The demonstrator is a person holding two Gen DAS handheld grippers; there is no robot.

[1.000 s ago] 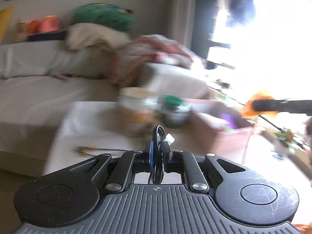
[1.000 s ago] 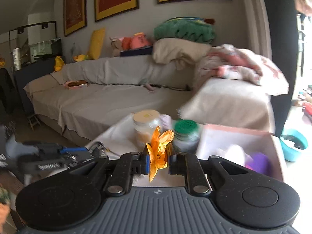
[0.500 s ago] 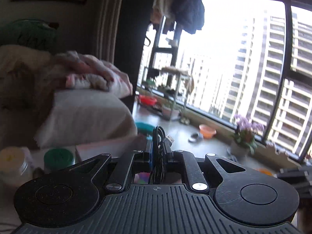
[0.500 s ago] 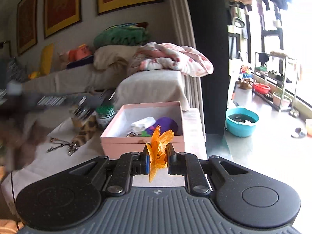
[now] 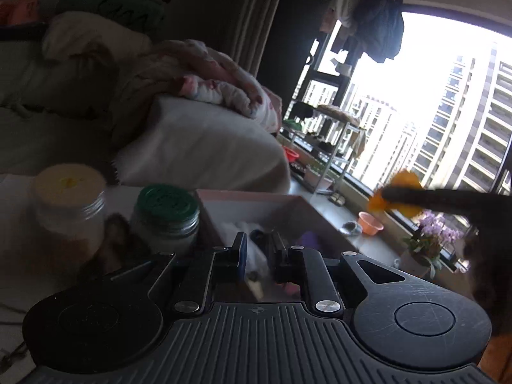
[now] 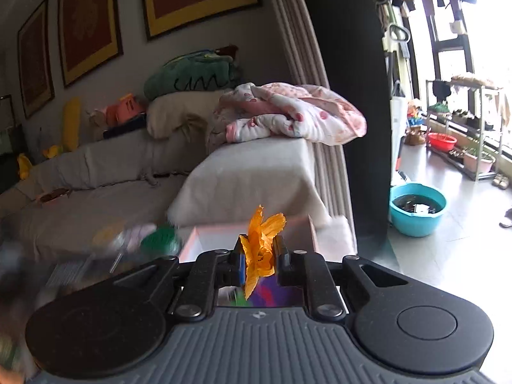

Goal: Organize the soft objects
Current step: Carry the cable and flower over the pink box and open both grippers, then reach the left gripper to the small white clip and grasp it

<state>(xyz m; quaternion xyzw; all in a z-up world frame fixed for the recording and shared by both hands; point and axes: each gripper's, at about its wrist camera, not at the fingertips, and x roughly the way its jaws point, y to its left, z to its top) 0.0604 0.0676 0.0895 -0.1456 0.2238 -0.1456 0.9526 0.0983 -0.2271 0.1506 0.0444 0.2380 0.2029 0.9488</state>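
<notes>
My left gripper hangs over the open pink box, and its jaws are opening. A black cable with a pale plug, blurred, hangs loose in the gap, and the pads do not press on it. White and purple soft things lie inside the box. My right gripper is shut on an orange fabric flower, just in front of the pink box and above it. In the left wrist view that flower shows at the right, pinched in the dark right fingers.
A yellow-lidded jar and a green-lidded jar stand left of the box, with a leopard-print cloth by them. Behind is a sofa arm under a pink blanket. A teal basin sits on the floor at the right.
The left gripper swung back from the window to above the box, its jaws parted, and the cable slid down between them. The right gripper moved in close over the box, still holding the flower.
</notes>
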